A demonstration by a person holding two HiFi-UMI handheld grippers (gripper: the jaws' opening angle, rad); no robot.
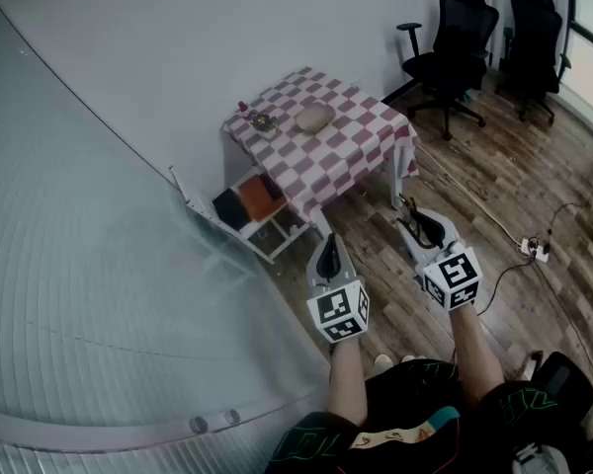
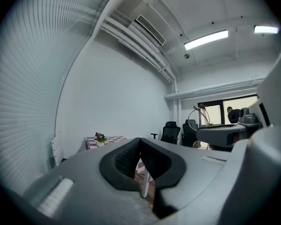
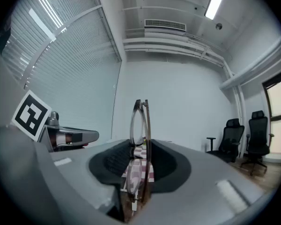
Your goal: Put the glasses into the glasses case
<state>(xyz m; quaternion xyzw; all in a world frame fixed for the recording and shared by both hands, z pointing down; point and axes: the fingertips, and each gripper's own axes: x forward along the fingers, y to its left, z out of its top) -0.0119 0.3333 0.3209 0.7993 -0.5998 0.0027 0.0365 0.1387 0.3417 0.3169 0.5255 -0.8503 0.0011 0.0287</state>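
A: The pale oval case (image 1: 315, 118) on the red-and-white checked table (image 1: 351, 156): is its lid up or down?
B: Too small to tell. Same for the little dark-and-red thing (image 1: 260, 121) beside it.
A: And the thin dark-framed glasses (image 3: 141, 125)?
B: Their bottom end sinks out of sight between the black pads (image 3: 118, 162) of the right gripper (image 3: 141, 146), which also hides most of the table.
A: The white rack (image 1: 277, 245) beside the table?
B: An orange thing (image 1: 260, 197) and a black thing (image 1: 232, 210) lie in it, unidentifiable. The person (image 1: 415, 423) is cut off by the head view's lower edge.

Folded glasses (image 3: 146, 125) upright in right tool (image 3: 140, 149); beige case (image 1: 314, 118) on table (image 1: 361, 138).
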